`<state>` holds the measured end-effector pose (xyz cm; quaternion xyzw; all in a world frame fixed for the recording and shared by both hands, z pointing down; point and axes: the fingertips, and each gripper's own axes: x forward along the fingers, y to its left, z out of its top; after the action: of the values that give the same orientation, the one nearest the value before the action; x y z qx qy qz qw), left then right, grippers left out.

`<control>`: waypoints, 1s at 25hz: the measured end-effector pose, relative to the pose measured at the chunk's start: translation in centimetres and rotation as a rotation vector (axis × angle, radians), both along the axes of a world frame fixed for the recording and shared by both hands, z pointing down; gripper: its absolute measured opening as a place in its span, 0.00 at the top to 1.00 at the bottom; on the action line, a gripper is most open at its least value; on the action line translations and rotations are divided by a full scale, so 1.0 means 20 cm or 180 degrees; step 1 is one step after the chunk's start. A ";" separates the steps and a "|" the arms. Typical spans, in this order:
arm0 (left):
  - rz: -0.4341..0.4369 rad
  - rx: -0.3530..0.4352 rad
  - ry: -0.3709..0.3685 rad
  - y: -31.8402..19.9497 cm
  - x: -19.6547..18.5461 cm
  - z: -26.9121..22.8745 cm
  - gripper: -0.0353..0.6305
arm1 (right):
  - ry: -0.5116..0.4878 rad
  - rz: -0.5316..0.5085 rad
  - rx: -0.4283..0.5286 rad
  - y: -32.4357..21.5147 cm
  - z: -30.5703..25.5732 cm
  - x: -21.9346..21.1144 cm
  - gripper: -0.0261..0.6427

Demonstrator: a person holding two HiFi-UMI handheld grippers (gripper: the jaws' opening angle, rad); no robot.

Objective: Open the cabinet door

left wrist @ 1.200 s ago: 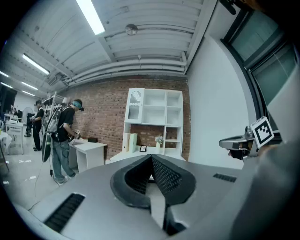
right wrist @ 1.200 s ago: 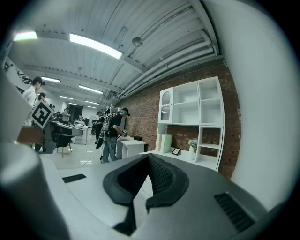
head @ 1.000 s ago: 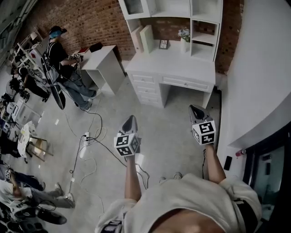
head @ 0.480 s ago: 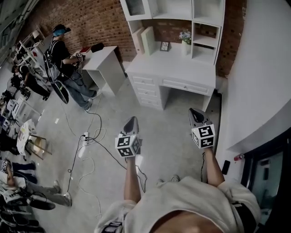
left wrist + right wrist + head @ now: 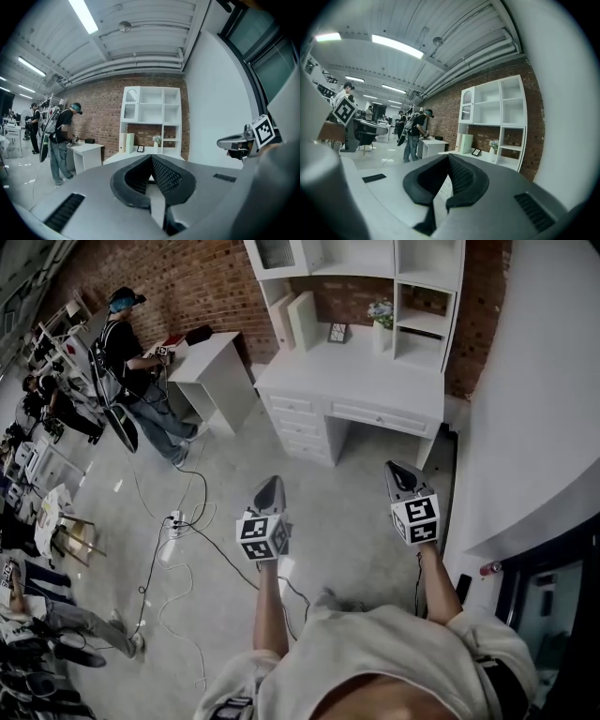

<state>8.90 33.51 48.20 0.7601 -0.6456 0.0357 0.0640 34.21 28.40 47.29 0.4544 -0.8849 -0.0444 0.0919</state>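
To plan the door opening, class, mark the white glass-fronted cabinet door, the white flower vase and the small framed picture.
White glass-fronted cabinet door (image 5: pixel 131 101): left gripper view, glass pane.
White flower vase (image 5: pixel 379 337): head view, vase body.
Small framed picture (image 5: pixel 337 331): head view, frame centre.

At twelve o'clock we see a white desk (image 5: pixel 356 381) against a red-brown brick wall (image 5: pixel 187 282). The floor (image 5: pixel 356 521) is pale grey and speckled, crossed by black cables (image 5: pixel 202 540). We find the left gripper (image 5: pixel 271 486) and the right gripper (image 5: pixel 398 470) grey, their cubes patterned with black-and-white squares. At ten o'clock a person (image 5: pixel 122 343) wears a blue cap.
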 end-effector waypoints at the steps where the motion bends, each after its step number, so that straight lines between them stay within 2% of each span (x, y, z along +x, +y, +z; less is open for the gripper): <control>1: 0.0005 -0.0002 0.0005 -0.02 0.00 0.01 0.91 | -0.0003 0.0012 0.0002 -0.02 0.01 0.00 0.94; 9: 0.0035 -0.0043 0.0007 -0.25 -0.05 0.09 0.91 | 0.0020 0.0124 -0.0005 -0.25 0.07 -0.02 0.94; 16: 0.0080 -0.0005 0.0061 -0.66 -0.20 0.14 0.91 | 0.0109 0.0134 0.0039 -0.62 0.10 -0.18 0.94; 25: 0.0158 0.0060 0.0110 -1.26 -0.45 0.03 0.91 | 0.0160 0.0166 0.0099 -1.18 -0.02 -0.46 0.94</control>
<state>-0.03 8.31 48.75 0.7770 -0.6257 0.0181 0.0670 25.09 4.86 46.93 0.4774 -0.8694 -0.0672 0.1081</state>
